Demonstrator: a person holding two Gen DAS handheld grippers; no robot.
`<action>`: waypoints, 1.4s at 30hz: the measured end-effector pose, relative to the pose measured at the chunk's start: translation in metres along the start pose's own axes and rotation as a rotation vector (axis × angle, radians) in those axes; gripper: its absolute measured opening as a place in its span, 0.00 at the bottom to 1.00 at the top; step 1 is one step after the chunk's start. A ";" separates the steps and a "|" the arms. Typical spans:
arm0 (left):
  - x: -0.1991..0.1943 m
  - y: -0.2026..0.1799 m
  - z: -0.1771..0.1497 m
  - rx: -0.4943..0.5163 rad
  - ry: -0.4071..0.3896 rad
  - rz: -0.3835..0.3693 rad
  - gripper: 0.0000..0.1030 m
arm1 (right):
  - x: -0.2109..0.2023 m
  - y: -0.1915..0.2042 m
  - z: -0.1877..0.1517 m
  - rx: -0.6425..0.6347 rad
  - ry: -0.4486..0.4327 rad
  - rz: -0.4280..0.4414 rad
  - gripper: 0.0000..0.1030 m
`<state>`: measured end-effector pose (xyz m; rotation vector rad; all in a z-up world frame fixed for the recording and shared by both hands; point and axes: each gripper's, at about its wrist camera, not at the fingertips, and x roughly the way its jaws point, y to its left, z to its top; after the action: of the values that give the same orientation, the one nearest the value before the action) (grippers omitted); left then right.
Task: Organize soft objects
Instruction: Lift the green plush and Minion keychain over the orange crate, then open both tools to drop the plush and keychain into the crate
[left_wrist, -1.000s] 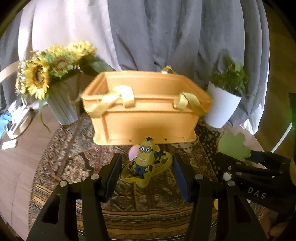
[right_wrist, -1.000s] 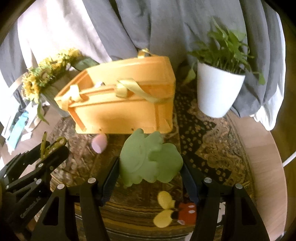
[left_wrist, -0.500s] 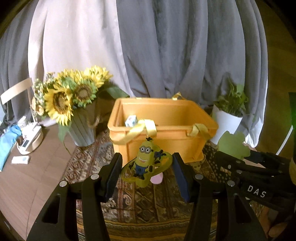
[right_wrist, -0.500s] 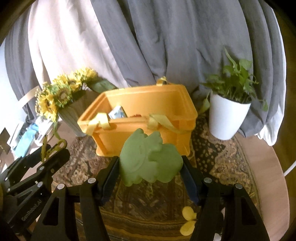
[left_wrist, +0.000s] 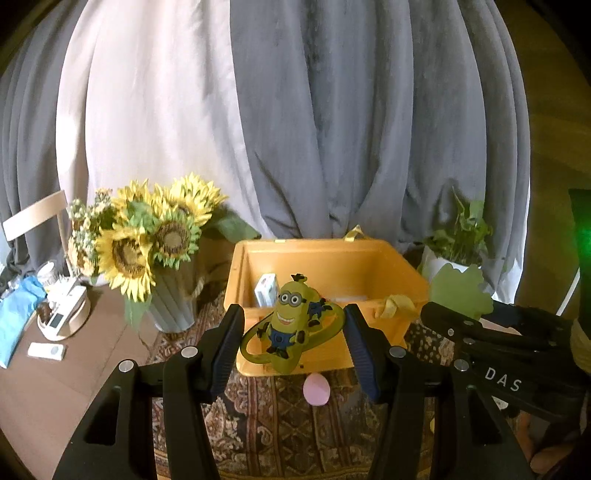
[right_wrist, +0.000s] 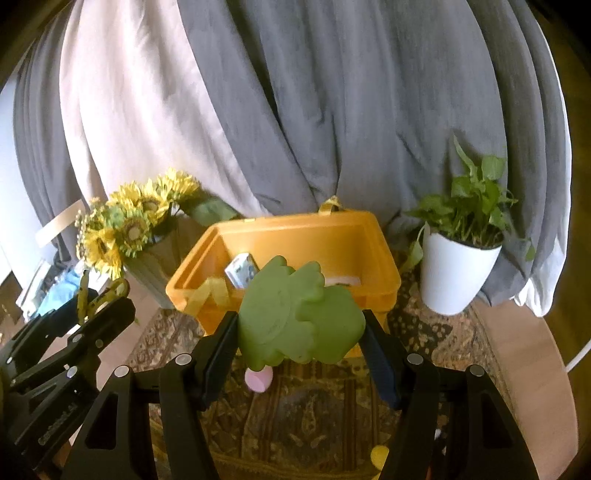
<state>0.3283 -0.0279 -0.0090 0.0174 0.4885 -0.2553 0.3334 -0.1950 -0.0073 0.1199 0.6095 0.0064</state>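
Note:
My left gripper (left_wrist: 293, 341) is shut on a yellow minion toy (left_wrist: 290, 326) with a ring around it, held in the air in front of the orange crate (left_wrist: 369, 328). My right gripper (right_wrist: 297, 338) is shut on a flat green soft toy (right_wrist: 295, 321), held just before the same crate (right_wrist: 373, 240). The crate holds a small white box (right_wrist: 242, 273). A pink soft egg (left_wrist: 316, 387) lies on the patterned rug (left_wrist: 273, 424) below the crate's front; it also shows in the right wrist view (right_wrist: 258, 380).
A vase of sunflowers (left_wrist: 147, 251) stands left of the crate and a white potted plant (right_wrist: 458, 273) to its right. Grey and white curtains hang behind. Small devices (left_wrist: 62, 314) lie on the wooden table at far left. A yellow bit (right_wrist: 378, 452) lies on the rug near me.
Both grippers have risen and pulled back with their toys, so the crate now sits lower and smaller and I see into it.

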 end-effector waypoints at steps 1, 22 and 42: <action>0.000 0.000 0.002 0.000 -0.004 -0.002 0.53 | 0.000 0.000 0.002 0.000 -0.005 0.002 0.63; 0.049 -0.005 0.051 0.042 -0.079 0.028 0.53 | 0.052 -0.012 0.063 -0.026 -0.054 0.002 0.63; 0.159 0.013 0.062 0.038 0.085 0.009 0.53 | 0.153 -0.022 0.087 -0.015 0.099 -0.031 0.63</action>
<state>0.4960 -0.0579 -0.0292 0.0681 0.5678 -0.2559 0.5078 -0.2205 -0.0265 0.0964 0.7097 -0.0130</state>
